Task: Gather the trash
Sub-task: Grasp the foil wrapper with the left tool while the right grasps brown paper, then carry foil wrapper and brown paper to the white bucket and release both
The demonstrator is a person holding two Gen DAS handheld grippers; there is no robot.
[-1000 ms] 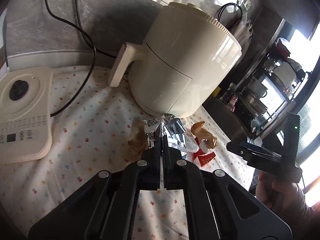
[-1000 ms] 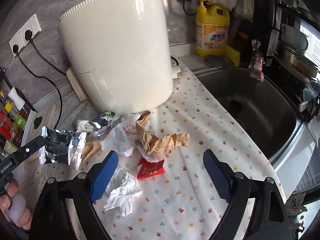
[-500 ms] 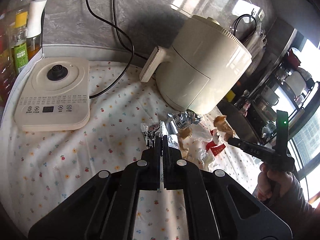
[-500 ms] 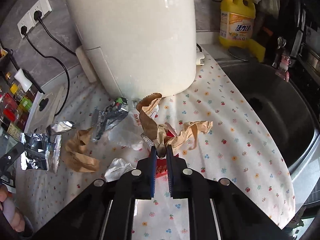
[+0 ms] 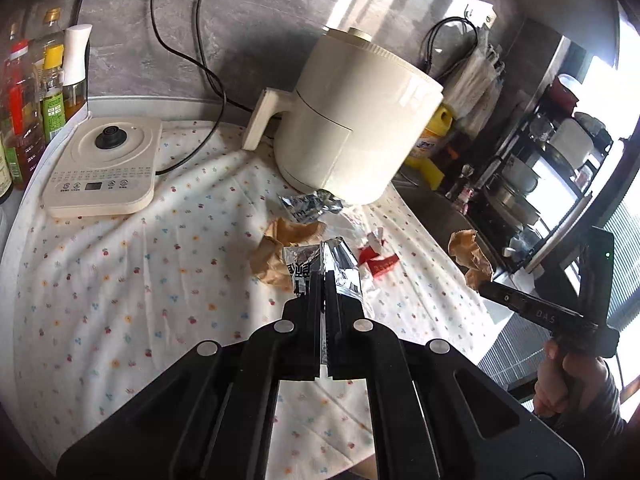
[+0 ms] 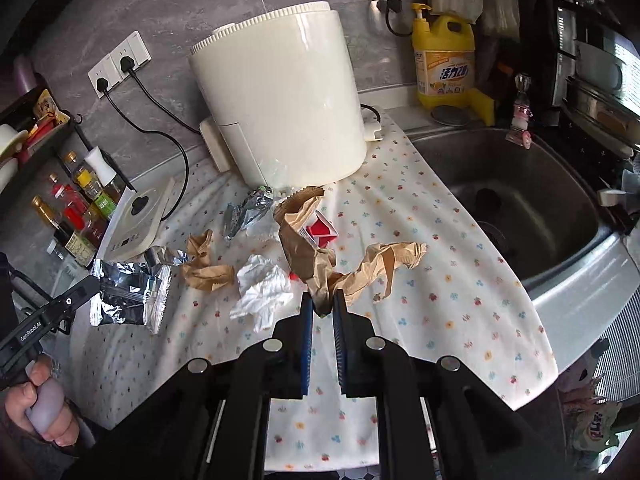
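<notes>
A cream air fryer (image 6: 280, 96) stands at the back edge of the floral cloth (image 6: 440, 280) covering the counter, beside the steel sink (image 6: 520, 200). The right gripper (image 6: 320, 306) is raised over the cloth's front edge, jaws pinching a long crumpled brown paper bag (image 6: 304, 240) that rises from them. The left gripper (image 5: 323, 280), lifted near the cloth's left front, has its jaws pressed on a silver foil wrapper (image 5: 340, 264). On the cloth between them lie a white tissue wad (image 6: 264, 284), a smaller brown paper scrap (image 6: 204, 268) and a red packet (image 6: 320, 230).
</notes>
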